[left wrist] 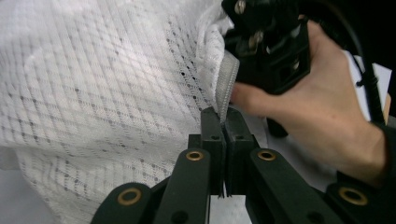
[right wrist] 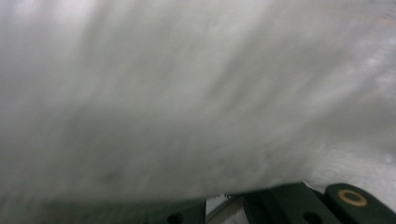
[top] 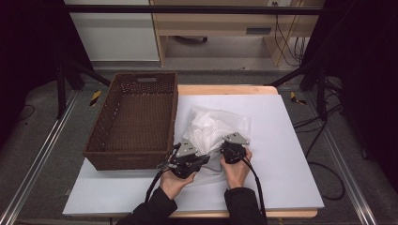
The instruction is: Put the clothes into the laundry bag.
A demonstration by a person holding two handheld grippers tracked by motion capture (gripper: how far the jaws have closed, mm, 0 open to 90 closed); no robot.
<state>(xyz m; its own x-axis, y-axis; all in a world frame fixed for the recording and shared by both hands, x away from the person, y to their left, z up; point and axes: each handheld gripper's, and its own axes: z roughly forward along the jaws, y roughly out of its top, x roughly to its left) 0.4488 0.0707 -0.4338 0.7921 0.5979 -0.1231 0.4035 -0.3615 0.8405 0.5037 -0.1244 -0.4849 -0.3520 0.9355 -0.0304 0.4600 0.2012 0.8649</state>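
Both forearms in dark sleeves enter from the near edge, hands side by side. Left gripper [top: 199,158]: jaws pressed together, a grey hem pinched at their tips, pointing toward the right hand [left wrist: 322,107]. Right gripper [top: 233,146]: held upright in the fist, jaws closed, white mesh cloth [right wrist: 187,93] draped over them.

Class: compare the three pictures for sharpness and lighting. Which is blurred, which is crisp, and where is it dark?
Right gripper view: the white mesh cloth is smeared to a grey blur. Left gripper view: crisp, with the weave and grey hem clear and the fingers sharp. High view: the table is evenly lit, the basket clear, the room's side edges dark.
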